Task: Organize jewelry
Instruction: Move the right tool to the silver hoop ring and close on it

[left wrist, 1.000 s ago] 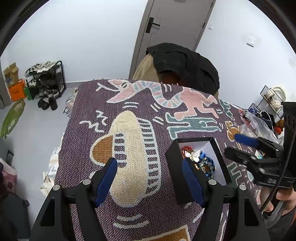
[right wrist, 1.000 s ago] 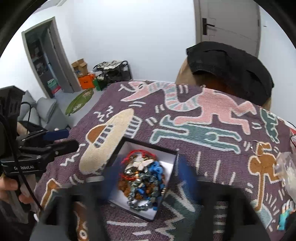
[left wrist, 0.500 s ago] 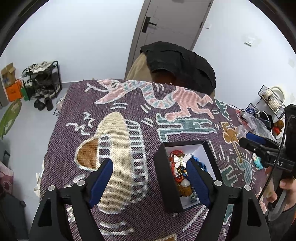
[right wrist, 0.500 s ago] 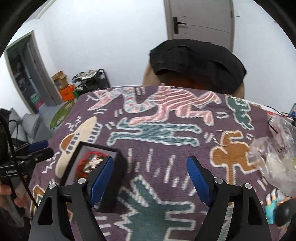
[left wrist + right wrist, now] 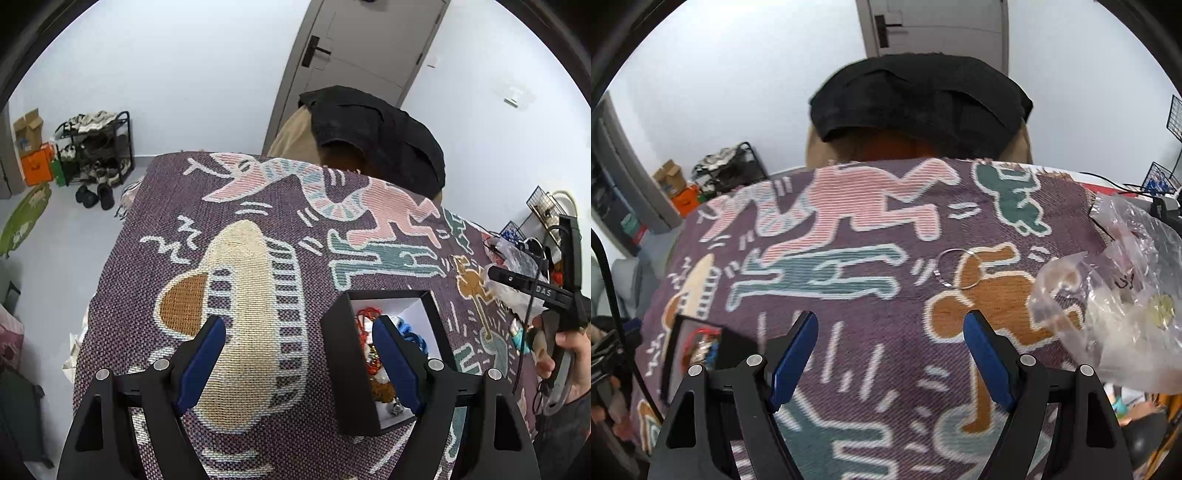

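Spreading wide over the patterned blanket (image 5: 849,369), the right gripper (image 5: 890,354) has its blue pads (image 5: 986,365) apart with nothing between them. It aims toward a thin silver bangle (image 5: 956,267) lying flat on the cloth further on, near the blanket's far right corner, likely the next piece to collect. Just right of the bangle, at the right edge, sits a crumpled clear plastic bag (image 5: 1115,295) with small pieces inside, too blurred to name.

The left gripper (image 5: 299,354) is likewise open and empty, hovering above the blanket's near edge. Its right pad (image 5: 395,365) overlaps the black jewelry box (image 5: 334,369) in view; whether it touches the box I cannot tell. The box stands open near the near right corner, its white lining holding a heap of red, blue and amber beads (image 5: 376,354). Parked there, the box seems placed within easy reach of both hands, so loose pieces can be dropped in.
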